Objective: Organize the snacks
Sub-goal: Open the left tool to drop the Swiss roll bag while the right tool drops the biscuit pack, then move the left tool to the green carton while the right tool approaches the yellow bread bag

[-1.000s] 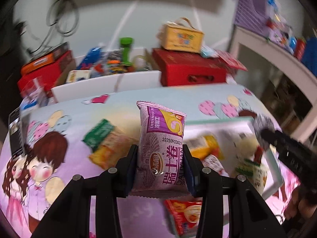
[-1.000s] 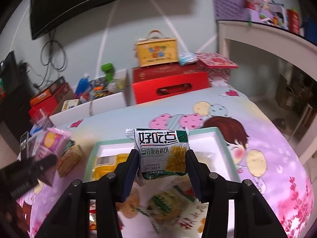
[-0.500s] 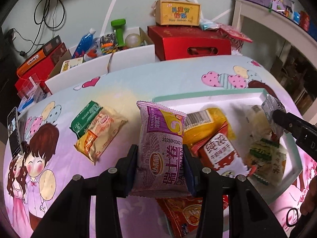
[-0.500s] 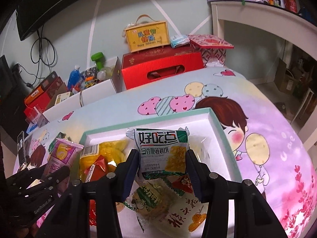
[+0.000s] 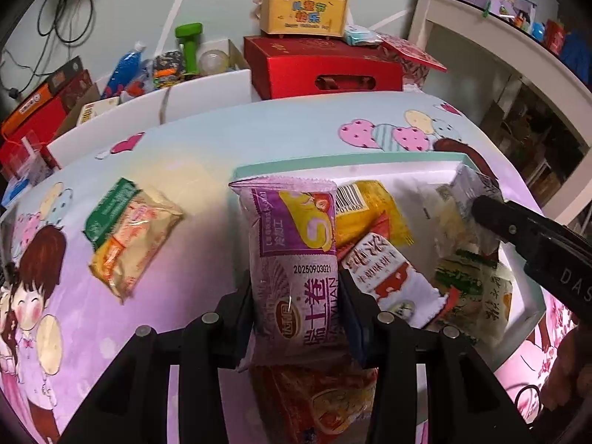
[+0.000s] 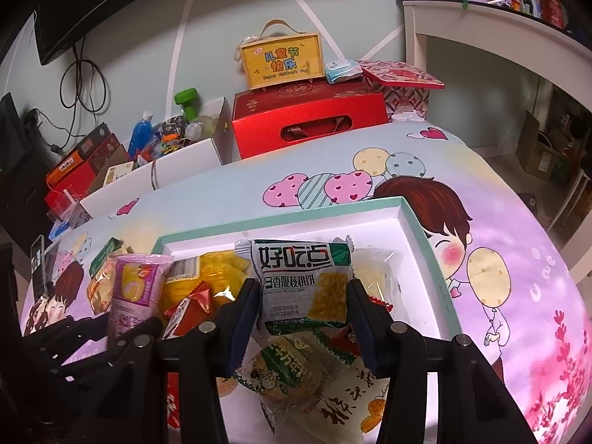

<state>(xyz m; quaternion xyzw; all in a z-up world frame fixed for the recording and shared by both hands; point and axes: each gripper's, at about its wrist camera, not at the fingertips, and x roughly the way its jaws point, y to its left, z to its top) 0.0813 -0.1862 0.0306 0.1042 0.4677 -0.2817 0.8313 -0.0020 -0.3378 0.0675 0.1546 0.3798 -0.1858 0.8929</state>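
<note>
Lying loose on the cartoon-printed bedsheet [image 5: 177, 155] at far left is a green-and-orange clear-wrapped snack packet [image 5: 129, 235], well apart from the white cardboard tray with a mint-green rim [image 6: 418, 229]. Next, the left gripper [image 5: 296, 318] has its jaws clamped on an upright purple foil Swiss-roll packet [image 5: 294, 259], held over the tray's left edge. Inside the tray sit yellow, red and green packets. Farther right, the right gripper [image 6: 303, 307] pinches a white-and-green walnut-biscuit packet [image 6: 301, 281] above the tray's middle.
</note>
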